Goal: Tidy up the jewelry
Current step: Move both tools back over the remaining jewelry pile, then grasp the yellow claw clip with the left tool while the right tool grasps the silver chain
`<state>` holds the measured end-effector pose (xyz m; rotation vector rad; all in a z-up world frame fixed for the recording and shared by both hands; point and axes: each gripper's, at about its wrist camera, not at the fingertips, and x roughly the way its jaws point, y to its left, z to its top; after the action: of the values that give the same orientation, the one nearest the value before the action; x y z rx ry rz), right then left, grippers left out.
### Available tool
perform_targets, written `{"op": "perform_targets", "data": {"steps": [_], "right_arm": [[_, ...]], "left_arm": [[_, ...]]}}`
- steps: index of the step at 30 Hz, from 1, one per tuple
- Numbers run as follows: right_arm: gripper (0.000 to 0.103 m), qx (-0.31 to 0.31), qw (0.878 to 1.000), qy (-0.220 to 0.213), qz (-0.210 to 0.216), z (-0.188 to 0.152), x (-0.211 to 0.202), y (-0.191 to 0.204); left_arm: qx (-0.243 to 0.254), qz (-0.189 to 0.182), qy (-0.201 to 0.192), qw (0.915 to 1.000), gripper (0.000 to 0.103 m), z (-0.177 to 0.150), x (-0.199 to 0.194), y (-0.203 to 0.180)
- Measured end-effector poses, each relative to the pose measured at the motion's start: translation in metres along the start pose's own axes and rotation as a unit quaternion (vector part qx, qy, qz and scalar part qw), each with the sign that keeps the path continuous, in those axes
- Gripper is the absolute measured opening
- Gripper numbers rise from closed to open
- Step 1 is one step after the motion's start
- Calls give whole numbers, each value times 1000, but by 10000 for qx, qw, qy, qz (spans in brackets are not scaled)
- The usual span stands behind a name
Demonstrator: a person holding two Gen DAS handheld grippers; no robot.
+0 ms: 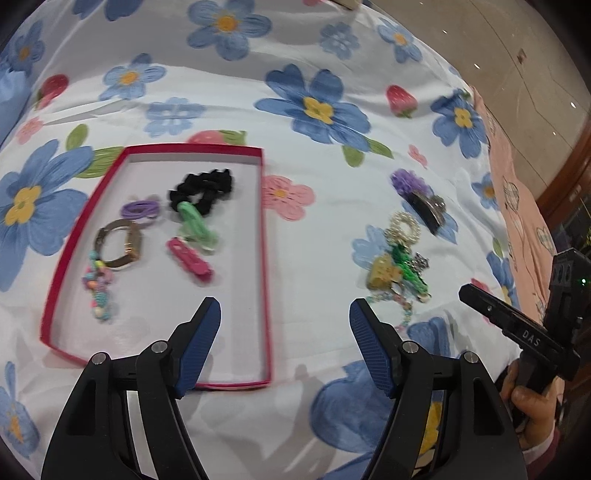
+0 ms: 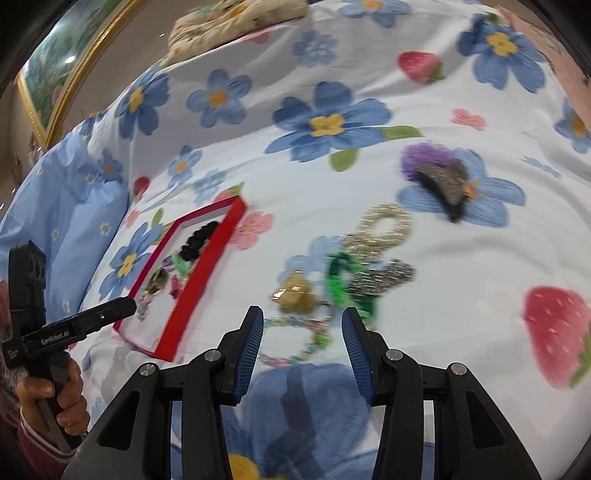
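Observation:
A shallow red-rimmed box (image 1: pixel 264 229) lies on the flowered bedspread. Inside it are a black scrunchie (image 1: pixel 201 190), a purple hair tie (image 1: pixel 142 208), a gold watch (image 1: pixel 120 245), a green clip (image 1: pixel 195 225), a pink clip (image 1: pixel 190 262) and a pastel bead bracelet (image 1: pixel 98 290). To the right lies a loose pile: a pearl ring (image 2: pixel 384 225), a green clip (image 2: pixel 340 284), a gold clip (image 2: pixel 297 291), a silver piece (image 2: pixel 384 278) and a bead chain (image 2: pixel 306 334). A purple and black claw clip (image 2: pixel 437 175) lies beyond. My left gripper (image 1: pixel 285 314) hangs open over the box's near right corner. My right gripper (image 2: pixel 303 325) is open just short of the bead chain, holding nothing.
The bedspread (image 1: pixel 317 48) is white with blue flowers and strawberries. A pink cloth (image 1: pixel 509 173) runs along its right edge. A blue pillow (image 2: pixel 62 206) and a patterned cushion (image 2: pixel 236 18) lie at the far left. A hand (image 2: pixel 51 400) holds the left gripper's handle.

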<state>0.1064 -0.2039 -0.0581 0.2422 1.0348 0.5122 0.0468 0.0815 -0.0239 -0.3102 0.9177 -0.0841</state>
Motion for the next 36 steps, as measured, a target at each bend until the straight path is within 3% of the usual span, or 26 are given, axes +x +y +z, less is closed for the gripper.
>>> {"op": "perform_targets", "data": {"steps": [10, 13, 23, 33, 35, 36], "right_arm": [[46, 277, 9995, -49, -158, -1, -7, -33], [46, 307, 9994, -15, -185, 2, -4, -41], [46, 324, 9988, 327, -185, 13, 33, -58], [45, 79, 9980, 571, -252, 25, 73, -65], [37, 74, 9980, 559, -283, 28, 76, -67], [25, 54, 9977, 566, -367, 29, 78, -68]], "left_arm": [[343, -170, 205, 9991, 73, 4, 20, -36], [483, -381, 303, 9976, 73, 6, 27, -47], [806, -639, 619, 9928, 73, 18, 74, -78], [1059, -570, 987, 9878, 73, 21, 127, -97], [1074, -547, 997, 9877, 73, 21, 133, -97], [1076, -545, 987, 9878, 73, 21, 134, -97]]}}
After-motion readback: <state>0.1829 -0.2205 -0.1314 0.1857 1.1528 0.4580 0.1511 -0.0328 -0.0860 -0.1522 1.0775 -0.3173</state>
